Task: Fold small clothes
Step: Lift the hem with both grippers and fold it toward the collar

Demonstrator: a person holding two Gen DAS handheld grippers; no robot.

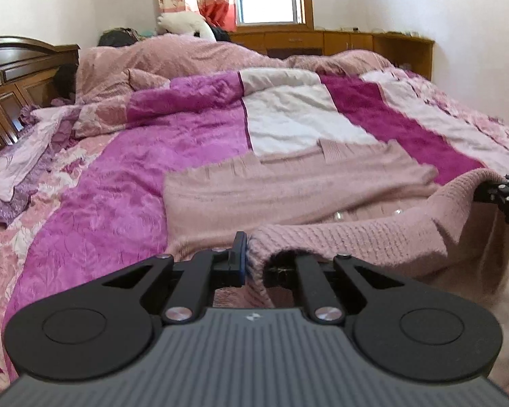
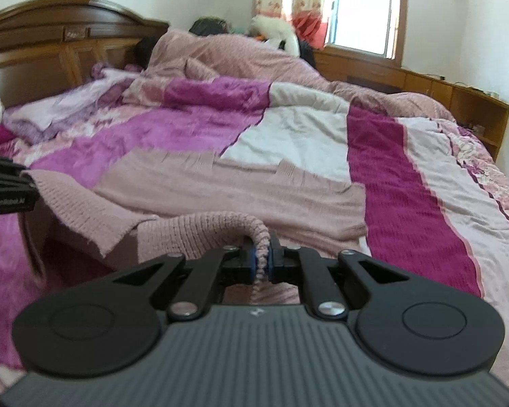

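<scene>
The left claw (image 1: pixel 251 257) and the right claw (image 2: pixel 262 260) each pinch tight on the near ribbed edge of the pink knit sweater (image 1: pixel 288 183), whose flat body lies straight ahead of both on the quilt (image 1: pixel 135 156), stretched side to side.

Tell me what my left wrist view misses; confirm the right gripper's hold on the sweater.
Observer: The right gripper is shut on the sweater's ribbed hem, pinched between both pads.
Operator: Report what lies right of the sweater.
Observer: A dark magenta stripe of the quilt, then a pale one, running toward the cabinet.
Operator: Check how my left gripper looks from over there.
Observer: The left gripper shows at the frame's left edge, the hem stretched from it across to the right one.
</scene>
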